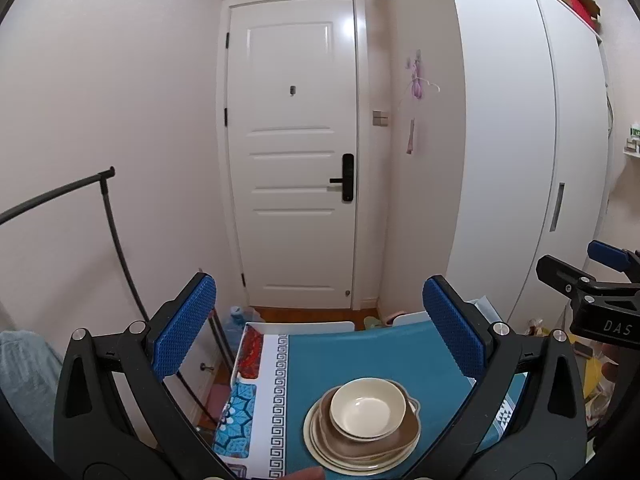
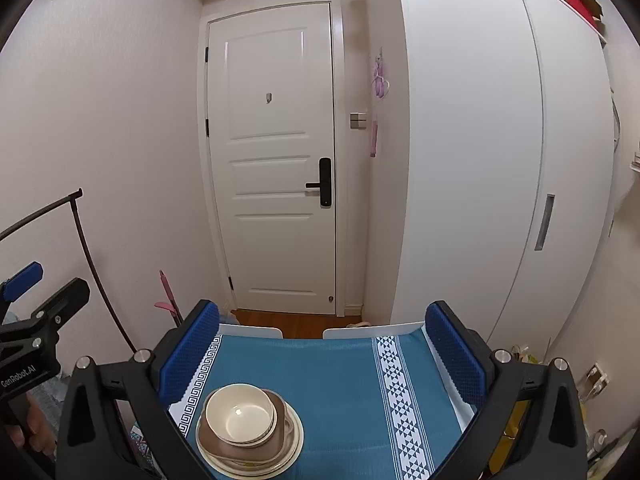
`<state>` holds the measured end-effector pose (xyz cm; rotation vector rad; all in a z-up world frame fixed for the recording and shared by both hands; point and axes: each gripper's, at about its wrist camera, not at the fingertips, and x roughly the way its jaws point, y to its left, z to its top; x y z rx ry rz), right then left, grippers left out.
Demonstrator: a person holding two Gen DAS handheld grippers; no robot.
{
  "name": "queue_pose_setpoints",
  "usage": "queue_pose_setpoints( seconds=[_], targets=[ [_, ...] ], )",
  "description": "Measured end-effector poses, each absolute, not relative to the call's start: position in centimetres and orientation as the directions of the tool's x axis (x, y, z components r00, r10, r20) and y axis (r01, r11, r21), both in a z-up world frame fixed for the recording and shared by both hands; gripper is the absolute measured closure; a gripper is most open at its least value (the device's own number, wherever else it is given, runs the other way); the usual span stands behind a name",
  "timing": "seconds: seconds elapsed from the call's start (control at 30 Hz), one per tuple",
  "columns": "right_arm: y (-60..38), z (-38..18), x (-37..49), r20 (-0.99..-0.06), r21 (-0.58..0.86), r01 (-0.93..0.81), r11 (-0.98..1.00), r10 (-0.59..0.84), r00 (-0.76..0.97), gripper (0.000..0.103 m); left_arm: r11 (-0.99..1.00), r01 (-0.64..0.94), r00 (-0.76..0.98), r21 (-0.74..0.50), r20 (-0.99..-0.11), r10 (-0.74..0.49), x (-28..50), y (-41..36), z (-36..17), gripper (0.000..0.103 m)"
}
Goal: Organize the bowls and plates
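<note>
Teal cloth with white patterned borders covers the table; on it, toward the near left side, stands one stack of crockery; topmost, a cream bowl, upright and nested in a second cream bowl; beneath these, a brown dish with small handles; at the bottom, cream plates, the lowest touching the cloth. Left gripper: blue-padded jaws spread wide, nothing between them, raised above the table with the stack seen below and between the fingers. Right gripper: jaws likewise released and empty, the stack lying near its left finger. Beyond the table: two white chair backs, a white door with black handle, a white wardrobe at right, a dark clothes rail at left.
</note>
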<state>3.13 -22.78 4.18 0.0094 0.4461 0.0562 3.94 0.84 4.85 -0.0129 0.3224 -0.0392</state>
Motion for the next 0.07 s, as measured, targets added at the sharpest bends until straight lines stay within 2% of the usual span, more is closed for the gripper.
queue_pose_setpoints(
  seconds=[0.07],
  targets=[
    [-22.65, 4.16, 3.5, -0.431, 0.021, -0.051, 0.998, 0.055, 0.9, 0.0, 0.999, 0.037, 0.949, -0.014, -0.314, -0.04, 4.29, 0.81, 4.88, 0.0]
  ],
)
